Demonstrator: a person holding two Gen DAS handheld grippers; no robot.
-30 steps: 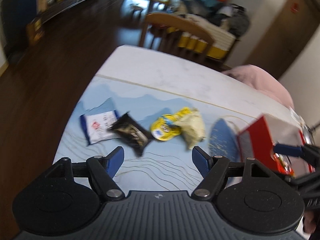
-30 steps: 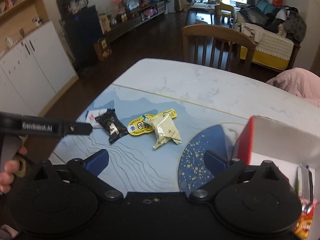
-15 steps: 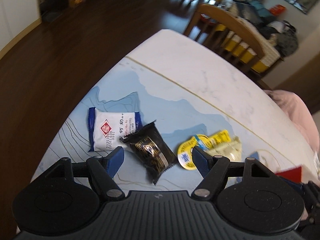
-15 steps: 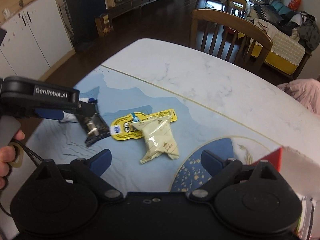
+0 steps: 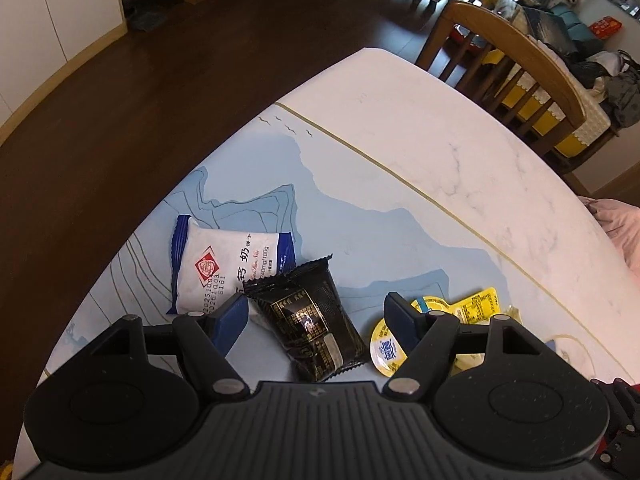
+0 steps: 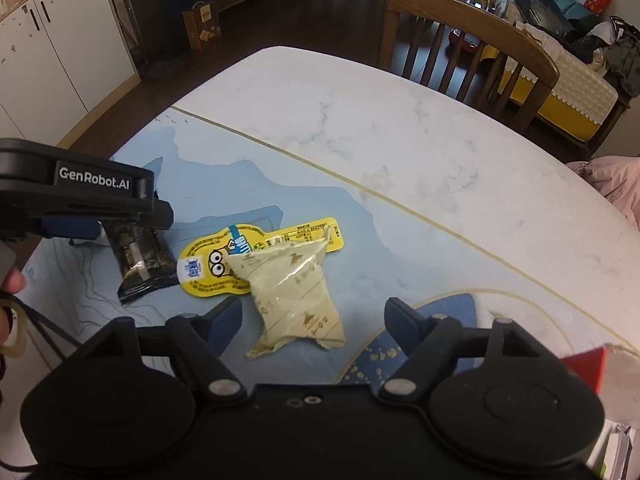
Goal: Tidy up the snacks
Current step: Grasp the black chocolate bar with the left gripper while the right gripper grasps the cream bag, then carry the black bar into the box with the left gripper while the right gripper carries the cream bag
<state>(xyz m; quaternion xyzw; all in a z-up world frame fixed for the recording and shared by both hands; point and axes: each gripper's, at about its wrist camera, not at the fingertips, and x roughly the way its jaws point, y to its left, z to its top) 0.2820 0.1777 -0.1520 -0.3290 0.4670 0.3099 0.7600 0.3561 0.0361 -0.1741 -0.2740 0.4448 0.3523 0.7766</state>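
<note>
A: Looking down past the left tool, I see its jaws spread wide, one on each side of a black snack packet lying flat on the desk; the pads press on nothing.

B: And the right tool?

A: Angled steeply down too. Its jaws are closing around a pale beige packet, which sits between them, but the pads are not touching it.

B: What lies near those?

A: A yellow flat pouch is partly under the beige packet and touches the black one. Left of the black packet lies a white and blue biscuit pack, its corner under it. All rest on a light blue mat with a gold border line.

B: Further out?

A: White marbled desk top, then a wooden chair just behind it, dark wood floor, and white cabinets at the left.

B: Anything unclear?

A: A red box corner is cut off at the right, contents hidden. Of the person, only fingertips show at the left edge.
</note>
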